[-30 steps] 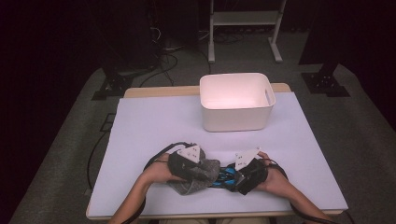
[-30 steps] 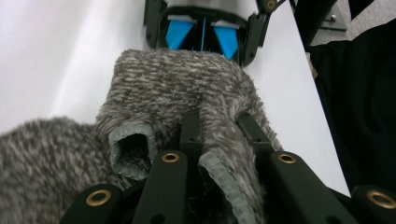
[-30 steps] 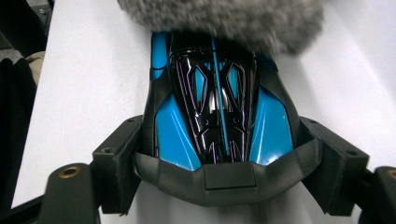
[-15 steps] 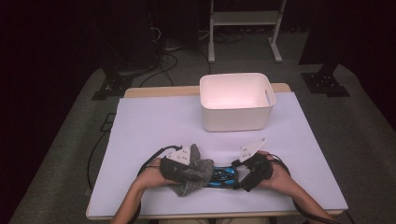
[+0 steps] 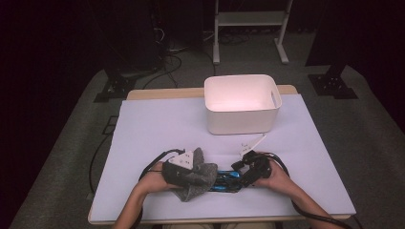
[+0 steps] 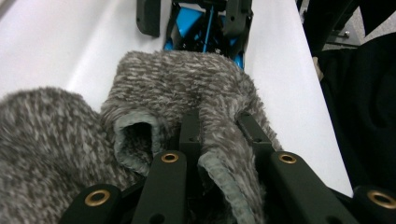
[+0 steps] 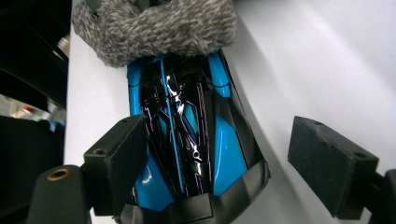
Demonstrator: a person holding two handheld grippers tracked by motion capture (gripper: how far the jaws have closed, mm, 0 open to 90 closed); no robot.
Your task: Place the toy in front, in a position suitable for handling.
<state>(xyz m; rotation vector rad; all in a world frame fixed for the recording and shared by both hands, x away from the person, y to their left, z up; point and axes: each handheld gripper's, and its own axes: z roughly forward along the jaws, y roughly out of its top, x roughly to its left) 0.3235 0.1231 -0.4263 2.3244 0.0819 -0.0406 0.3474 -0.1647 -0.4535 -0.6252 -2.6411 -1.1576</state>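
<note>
The left claw pinched the grey cloth, draped over the blue car ahead. The right claw, spread and just narrowing, straddled the car untouched. Wiping looked underway; the bin sat beyond, unused.

Grey-flecked sock, blue-and-black toy car, white bin.
</note>
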